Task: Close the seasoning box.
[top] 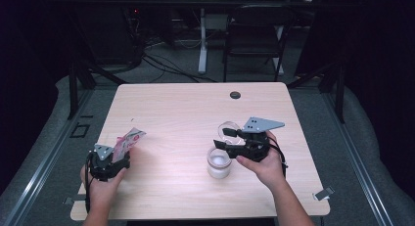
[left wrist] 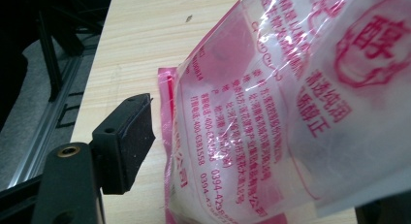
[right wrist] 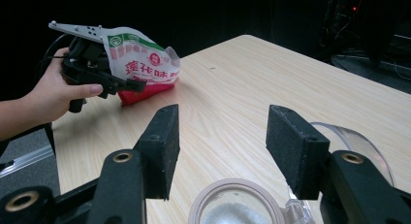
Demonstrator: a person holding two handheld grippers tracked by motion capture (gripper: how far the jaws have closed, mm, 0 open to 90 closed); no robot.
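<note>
Grippers both spread wide, pouch resting between the left jaws

Left gripper point(top: 119, 160) sits at about 8 o'clock on the table point(top: 186, 103), jaws wide apart. The pink and clear pouch point(top: 128, 140) lies between them, tipped up toward 1 o'clock with its lower edge on the wood. In the left gripper view one black pad stands just beside the pouch point(left wrist: 271, 112) with a sliver of table showing between, so that pad isn't pressing. The other jaw is hidden behind the plastic, so contact on that side is impossible to tell.

Right gripper point(top: 226, 138) is around 4 o'clock, jaws gaping too, nothing between the pads. It hovers over a clear jar point(top: 219, 162) with something white inside; the jar's rim point(right wrist: 237, 202) is cut off at the bottom of the right gripper view. A round clear lid point(top: 229, 129) lies on the table just beyond the jar, partly covered by the right jaw.

Printing on the pouch is red and mostly unreadable at this angle.
</note>
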